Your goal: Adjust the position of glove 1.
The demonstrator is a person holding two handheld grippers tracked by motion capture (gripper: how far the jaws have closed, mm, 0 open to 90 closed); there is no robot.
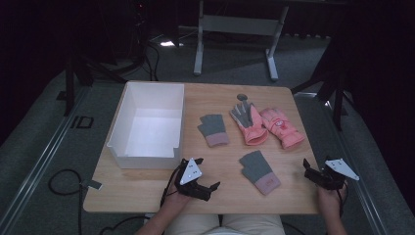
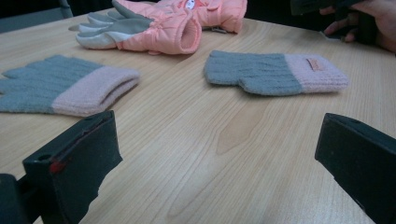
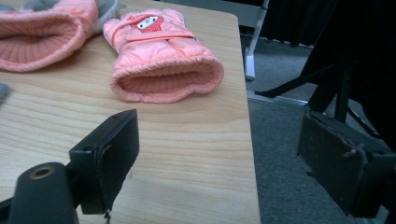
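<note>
Two grey knit gloves with pink cuffs lie on the wooden table [image 1: 225,161], one mid-table [image 1: 214,129] [image 2: 65,86] and one nearer the front [image 1: 259,171] [image 2: 275,72]. Two pink padded gloves lie at the back right: one with a grey palm [image 1: 249,122] [image 2: 154,28] [image 3: 42,32], one with a cartoon patch [image 1: 283,128] [image 3: 163,60]. My left gripper [image 1: 211,190] [image 2: 219,154] hovers low at the front, open and holding nothing, and points at the knit gloves. My right gripper [image 1: 309,172] [image 3: 229,158] is open over the table's right edge, its jaws toward the patch glove's cuff.
A white open box [image 1: 147,122] stands at the table's left, its inside bare. A small dark disc [image 1: 242,97] lies at the back. Beyond the right edge the grey floor [image 3: 289,154] drops away, with black stand legs [image 3: 327,84]. A metal frame [image 1: 235,34] stands behind.
</note>
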